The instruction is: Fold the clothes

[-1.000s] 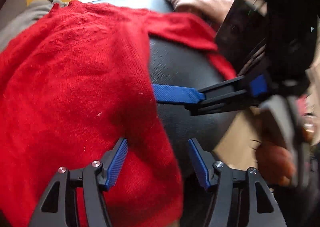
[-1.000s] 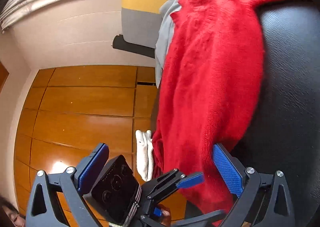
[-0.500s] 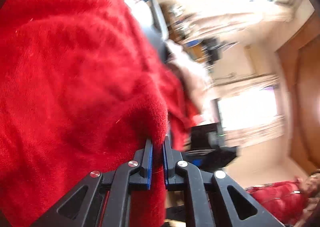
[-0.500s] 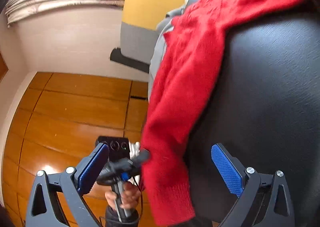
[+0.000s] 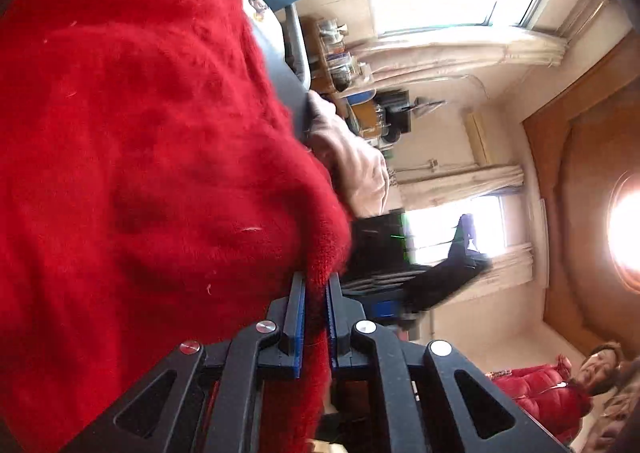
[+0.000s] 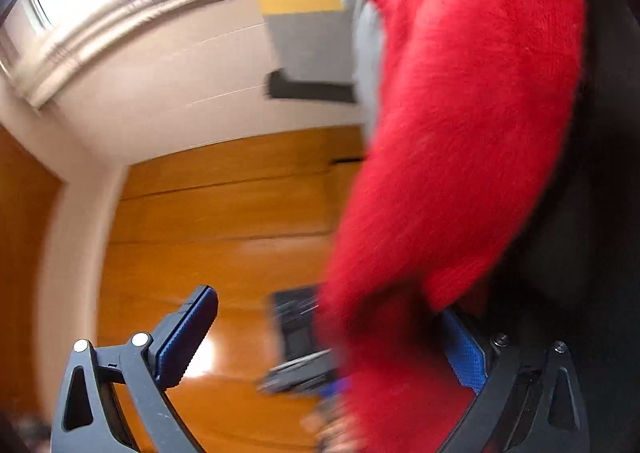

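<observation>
We record one red sweater point(image 5: 132, 157), fluffy knit, draped over a black padded seat point(image 6: 592, 213), with its lower part hanging down past the seat's near edge. Left gripper point(image 5: 316, 317): we see its two blue-lined jaws drawn nearly together with a fold of the sweater's edge pinched between them; the gap is widening very slightly, yet the pads still press on the knit. Right gripper point(image 6: 332, 337): we see its jaws spread wide, the left finger point(image 6: 184, 333) standing free over the floor, the right pad just beside or under the hanging sweater hem; the blur prevents us from telling whether it touches. We count nothing clamped in it. Other items: a grey garment point(image 6: 366, 53) lying just left of the sweater on the far side; a pale pink cloth point(image 5: 352, 161) beside the sweater in the left view; a wooden floor point(image 6: 224, 221); curtains point(image 6: 132, 9) at a bright window; a person in a red jacket point(image 5: 548, 397) at the far right.
</observation>
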Tool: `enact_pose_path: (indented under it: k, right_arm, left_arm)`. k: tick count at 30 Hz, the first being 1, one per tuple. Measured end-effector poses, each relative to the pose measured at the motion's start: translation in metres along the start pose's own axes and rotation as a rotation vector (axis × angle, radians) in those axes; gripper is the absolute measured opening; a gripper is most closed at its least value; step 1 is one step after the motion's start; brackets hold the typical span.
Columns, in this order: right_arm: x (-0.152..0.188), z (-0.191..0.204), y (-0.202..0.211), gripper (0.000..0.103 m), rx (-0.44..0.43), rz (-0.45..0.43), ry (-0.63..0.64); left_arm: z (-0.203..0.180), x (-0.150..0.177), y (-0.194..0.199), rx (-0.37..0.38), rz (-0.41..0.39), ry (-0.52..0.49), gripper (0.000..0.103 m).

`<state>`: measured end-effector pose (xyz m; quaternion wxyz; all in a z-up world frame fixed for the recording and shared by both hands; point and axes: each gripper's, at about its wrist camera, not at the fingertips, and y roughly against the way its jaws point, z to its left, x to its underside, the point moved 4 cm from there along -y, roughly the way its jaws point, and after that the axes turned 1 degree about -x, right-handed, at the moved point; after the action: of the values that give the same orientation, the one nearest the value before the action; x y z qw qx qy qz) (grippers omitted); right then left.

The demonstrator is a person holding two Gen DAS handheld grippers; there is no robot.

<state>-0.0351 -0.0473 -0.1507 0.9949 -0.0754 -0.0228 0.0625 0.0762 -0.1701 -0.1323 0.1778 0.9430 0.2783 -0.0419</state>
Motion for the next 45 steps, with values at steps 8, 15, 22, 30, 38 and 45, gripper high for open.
enact_pose_path:
  k: [8, 15, 22, 30, 38, 45]
  right_arm:
    - [0.024, 0.07, 0.118, 0.103, 0.038, -0.177, 0.196]
    - [0.035, 0.076, 0.121, 0.103, 0.324, -0.205, 0.305]
    - [0.048, 0.021, -0.003, 0.103, 0.726, 0.046, 0.56]
    - [0.047, -0.027, -0.024, 0.103, 0.894, 0.163, 0.726]
    - [0.034, -0.019, 0.023, 0.103, 1.096, 0.265, 0.868]
    - [0.016, 0.013, 0.004, 0.103, 1.045, 0.221, 0.889]
  left_arm:
    - [-0.015, 0.032, -0.038, -0.179, 0.115, -0.141, 0.025]
    - [0.015, 0.023, 0.047, -0.489, -0.13, -0.152, 0.035]
    - [0.053, 0.03, 0.143, -0.927, -0.365, -0.124, 0.039]
    - [0.048, 0.097, 0.136, -0.828, -0.35, -0.132, 0.039]
    - [0.021, 0.091, 0.146, -0.624, -0.268, -0.125, 0.039]
    - [0.008, -0.001, 0.201, -0.668, -0.468, -0.168, 0.043]
